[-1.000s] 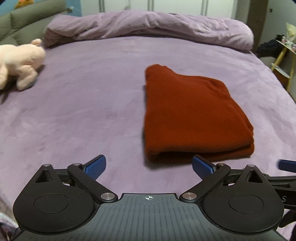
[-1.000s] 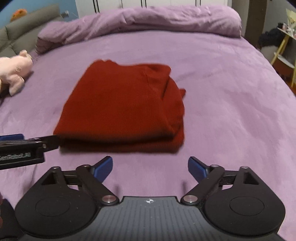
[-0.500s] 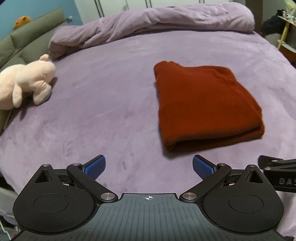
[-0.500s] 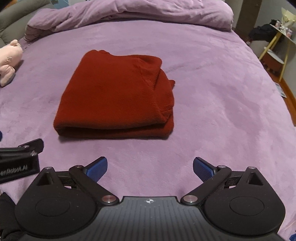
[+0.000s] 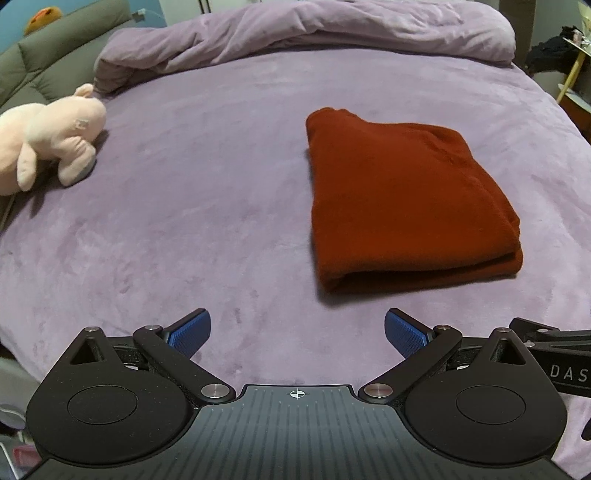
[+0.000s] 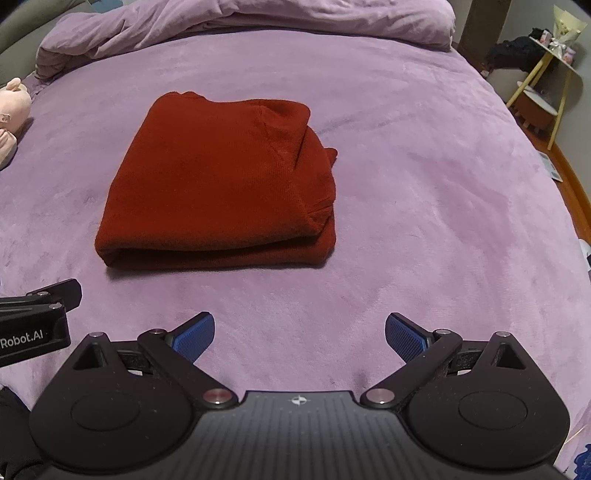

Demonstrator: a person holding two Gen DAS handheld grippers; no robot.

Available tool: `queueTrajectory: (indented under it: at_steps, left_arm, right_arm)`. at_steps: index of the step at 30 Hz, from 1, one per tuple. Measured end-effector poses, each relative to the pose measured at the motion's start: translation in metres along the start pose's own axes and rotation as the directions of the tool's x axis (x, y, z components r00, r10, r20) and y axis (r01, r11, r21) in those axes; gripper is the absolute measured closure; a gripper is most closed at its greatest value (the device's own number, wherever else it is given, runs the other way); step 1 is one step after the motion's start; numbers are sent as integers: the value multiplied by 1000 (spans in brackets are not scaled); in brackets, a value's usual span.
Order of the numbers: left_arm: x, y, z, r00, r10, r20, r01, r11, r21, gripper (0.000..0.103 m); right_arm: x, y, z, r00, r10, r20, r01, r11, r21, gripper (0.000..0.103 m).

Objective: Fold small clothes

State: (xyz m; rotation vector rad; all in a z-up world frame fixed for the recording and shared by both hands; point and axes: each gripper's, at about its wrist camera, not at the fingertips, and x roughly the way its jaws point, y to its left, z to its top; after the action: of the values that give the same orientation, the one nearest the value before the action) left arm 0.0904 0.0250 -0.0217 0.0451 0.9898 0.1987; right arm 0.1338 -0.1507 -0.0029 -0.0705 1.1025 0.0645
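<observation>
Fingers first: your left gripper (image 5: 297, 332) has its blue pads spread wide with nothing between them, and your right gripper (image 6: 300, 334) is the same, jaws apart and empty. Both hover low over the near part of the bed, side by side, with bare purple bedspread (image 5: 184, 221) showing in each gap. Neither tool touches the cloth.

Just beyond the fingertips lies the red garment (image 6: 218, 184), flat on the bedspread and roughly in front of the space between your two tools. From your left wrist view it sits ahead and to the right (image 5: 406, 199); from the right wrist view it sits ahead and to the left. It is a compact, roughly rectangular packet, with stacked layers showing along the near edge and a rounded fold at its near left corner. On its right side the layers bunch a little and one small flap pokes out.

Judging by that, the folding of this piece looks essentially finished; at most, you could tuck the loose right edge. No other small clothes are visible on the bed, so you cannot tell whether more remain. Farther off, a pink plush toy (image 5: 48, 136) rests at the left, and a rumpled duvet (image 5: 314, 29) lies along the far side.
</observation>
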Motion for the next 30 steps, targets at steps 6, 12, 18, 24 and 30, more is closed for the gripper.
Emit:
queueTrajectory:
  at_steps: [6,12,18,24,30]
  left_arm:
    - [1,-1,0,1000,-3,-8,4,1000,4,0]
    - [3,1,2,1000,-12,-20,12,1000,3,0]
    - [4,0,2,1000,-14,-24,15,1000,5,0]
    - [7,1,4,999,-24,-31,24,1000,0,0]
    - [8,0,3,999,-23,-33,23,1000,5,0]
  right_arm:
    - [1,0,1,1000,-8,-10,7,1000,-6,4]
    - [2,0,1,1000,3,-25,-3,1000,15,4]
    - [4,-1,2,999,16,-32,-15,1000,18,4]
    - [5,1,2,999,10,-33,-10,1000,23,4]
    - [7,-3,3,999,7,-38,-6,999,35,4]
